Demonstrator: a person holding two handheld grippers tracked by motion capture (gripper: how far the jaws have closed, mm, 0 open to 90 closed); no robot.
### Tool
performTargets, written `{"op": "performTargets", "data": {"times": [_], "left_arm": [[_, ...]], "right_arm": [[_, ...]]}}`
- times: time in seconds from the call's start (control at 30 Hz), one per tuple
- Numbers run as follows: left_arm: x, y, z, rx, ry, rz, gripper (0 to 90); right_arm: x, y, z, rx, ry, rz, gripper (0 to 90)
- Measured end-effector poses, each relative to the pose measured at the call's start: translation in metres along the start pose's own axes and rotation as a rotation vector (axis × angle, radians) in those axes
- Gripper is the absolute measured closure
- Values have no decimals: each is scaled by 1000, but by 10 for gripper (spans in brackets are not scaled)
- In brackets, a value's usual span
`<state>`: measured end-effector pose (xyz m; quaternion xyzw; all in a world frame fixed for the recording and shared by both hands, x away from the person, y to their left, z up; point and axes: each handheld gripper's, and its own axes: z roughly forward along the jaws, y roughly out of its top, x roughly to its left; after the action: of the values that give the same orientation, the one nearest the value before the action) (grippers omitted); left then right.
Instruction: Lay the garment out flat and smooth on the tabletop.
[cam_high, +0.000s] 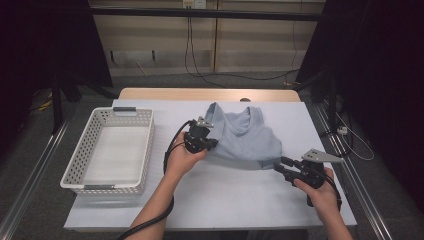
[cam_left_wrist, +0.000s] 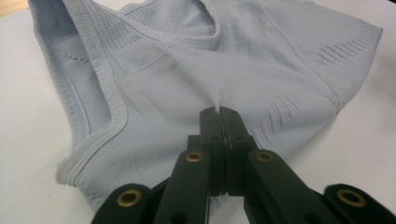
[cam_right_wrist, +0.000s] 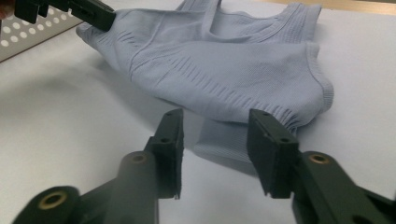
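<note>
Your left gripper (cam_high: 212, 143) is clenching a pinch of the pale blue tank top (cam_high: 245, 135), and in the left gripper view its jaws are sitting pressed together on the knit with the fabric puckering at their tips (cam_left_wrist: 218, 111), though how much cloth is caught between the pads is hidden from you. Your right gripper (cam_high: 279, 163) is waiting with its jaws parted at the garment's near right corner; in the right gripper view the folded lower layer (cam_right_wrist: 219, 142) is lying between the two black jaws without either pad pressing on it, so nothing is being grasped there. The underside of the top and the fold tucked beneath it are hard to make out, and your left gripper is showing cut off at the upper left corner of the right gripper view (cam_right_wrist: 100, 18). The top is lying crumpled right of the table's middle, its straps pointing toward the far edge. To its left the white perforated basket (cam_high: 145, 150) is sitting well apart from it, with bare cover between them, and there is open surface in front of both of your hands down to the near edge. The white table cover (cam_high: 225, 200) is lying over a wooden tabletop (cam_high: 200, 94) that is peeking out at the far side. Beyond it grey floor, cables (cam_high: 192, 55) and a pale panelled wall are showing, with dark curtains on both sides.
</note>
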<state>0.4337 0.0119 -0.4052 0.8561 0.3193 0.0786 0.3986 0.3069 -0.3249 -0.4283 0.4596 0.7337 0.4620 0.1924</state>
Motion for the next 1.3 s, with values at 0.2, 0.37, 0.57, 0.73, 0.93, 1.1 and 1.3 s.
{"op": "performTargets", "data": {"times": [0.2,0.37,0.57,0.73,0.93,1.1,1.3], "left_arm": [[0,0,0,0,1,-3,899],[0,0,1,3,0,-2,899],[-2,0,0,-6,26,-5,899],[0,1,-1,-9,-2,-7,899],[-1,1,0,-9,-6,-6,898],[0,1,-1,-18,-8,-16,898],[0,1,-1,-20,-5,-18,898]], "right_arm": [[-2,-1,-1,0,-2,3,634],[-2,-1,-3,-2,10,10,764],[5,-4,8,62,5,-25,743],[7,-3,25,93,-47,-51,607],[7,-1,46,127,-114,-76,579],[7,-5,58,169,-142,-76,588],[11,-6,59,172,-116,-89,847]]}}
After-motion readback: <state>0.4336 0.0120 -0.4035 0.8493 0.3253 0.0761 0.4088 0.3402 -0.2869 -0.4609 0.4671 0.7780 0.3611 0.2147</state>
